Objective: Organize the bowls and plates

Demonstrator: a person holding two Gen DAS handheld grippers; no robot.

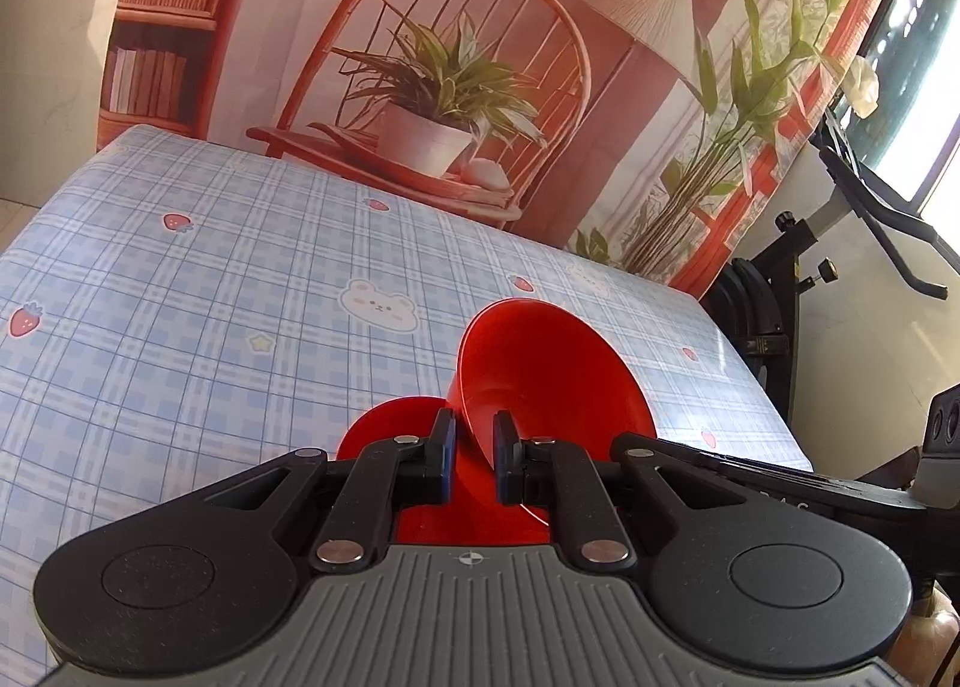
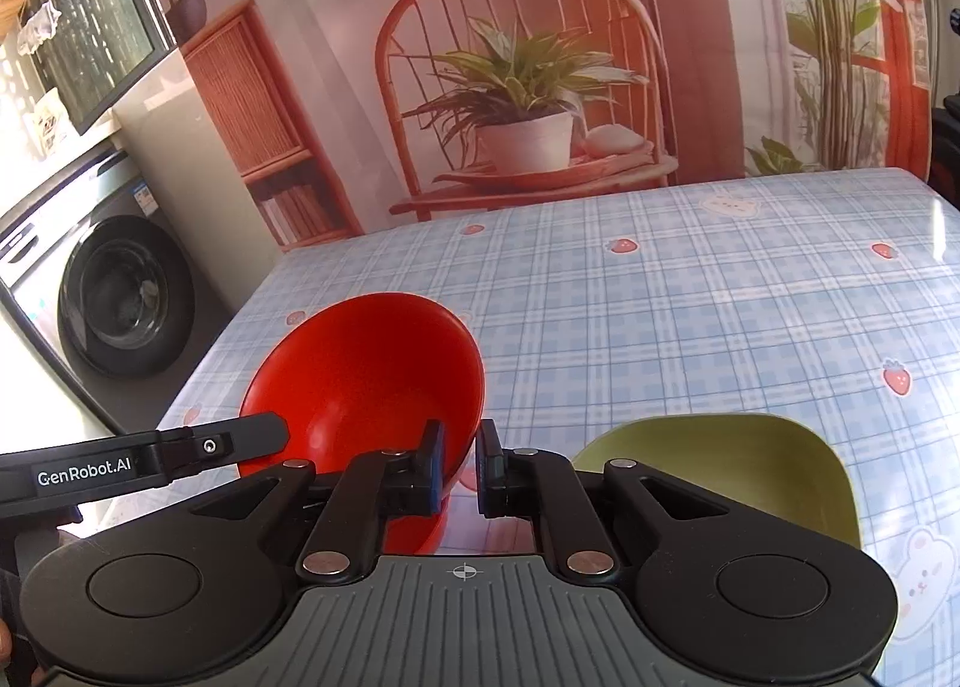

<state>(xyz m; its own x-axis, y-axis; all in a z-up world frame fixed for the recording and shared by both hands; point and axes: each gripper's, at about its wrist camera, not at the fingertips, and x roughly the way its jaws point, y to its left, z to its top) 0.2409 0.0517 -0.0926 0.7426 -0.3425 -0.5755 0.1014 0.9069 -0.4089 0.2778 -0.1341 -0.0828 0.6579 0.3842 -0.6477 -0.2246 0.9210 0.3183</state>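
I am viewing through both wrist cameras, taking the red bowl (image 2: 360, 381) as my landmark. Left of the bowl, beyond the worktop (image 2: 660, 297) edge, a washing machine (image 2: 114, 291) is standing on the floor. My left gripper (image 1: 474, 447) is pinching the bowl's rim, one fingertip inside the wall and one outside; in the right wrist view its arm is reaching in from the left and touching the bowl's left side. The bowl is sitting tilted, its opening facing up and away. Under the bowl's near side a second red piece (image 1: 390, 423) is showing; I cannot tell whether it is a plate or another bowl. My right gripper (image 2: 459, 468) is clamping the bowl's rim on the opposite, right-hand side, fingers straddling the wall. Just right of the bowl, close behind that gripper's body, a green bowl (image 2: 750, 465) is resting on the checked cloth. Behind the bowl, a printed backdrop (image 2: 528, 87) is hanging at the worktop's far edge.
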